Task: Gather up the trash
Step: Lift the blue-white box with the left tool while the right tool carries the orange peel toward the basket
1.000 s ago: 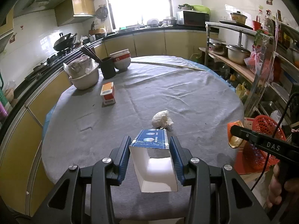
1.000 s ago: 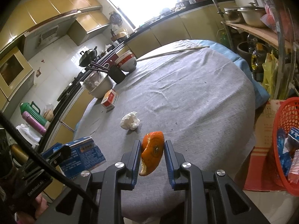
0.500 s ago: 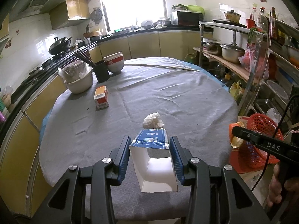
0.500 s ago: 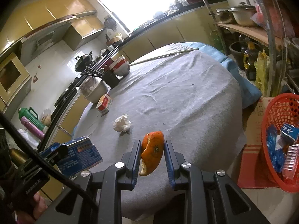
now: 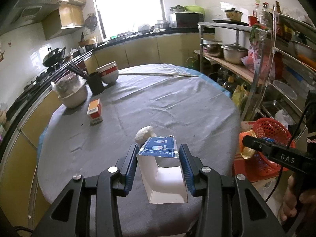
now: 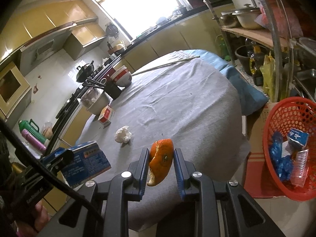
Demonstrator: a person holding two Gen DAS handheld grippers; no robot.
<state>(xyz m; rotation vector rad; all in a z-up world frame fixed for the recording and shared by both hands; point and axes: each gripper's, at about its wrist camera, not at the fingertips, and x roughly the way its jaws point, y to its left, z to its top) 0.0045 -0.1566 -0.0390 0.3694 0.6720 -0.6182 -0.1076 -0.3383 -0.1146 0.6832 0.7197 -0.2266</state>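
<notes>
Orange peel [image 6: 161, 163] clamped in right gripper [image 6: 161, 165] fingers, held above tabletop [image 6: 177, 102] near edge; red basket [image 6: 284, 116] lies right of peel, lower, on floor side (already holds wrappers). Blue carton [image 5: 161, 166] pinched in left gripper [image 5: 159, 167], farther from basket. Right arm nearer, likely drops first. Crumpled tissue [image 6: 123, 134] on tabletop, left of peel.

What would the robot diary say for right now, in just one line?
left tongs: shut on blue box | right tongs: shut on orange peel | tissue wad: on table | red basket: beside table
</notes>
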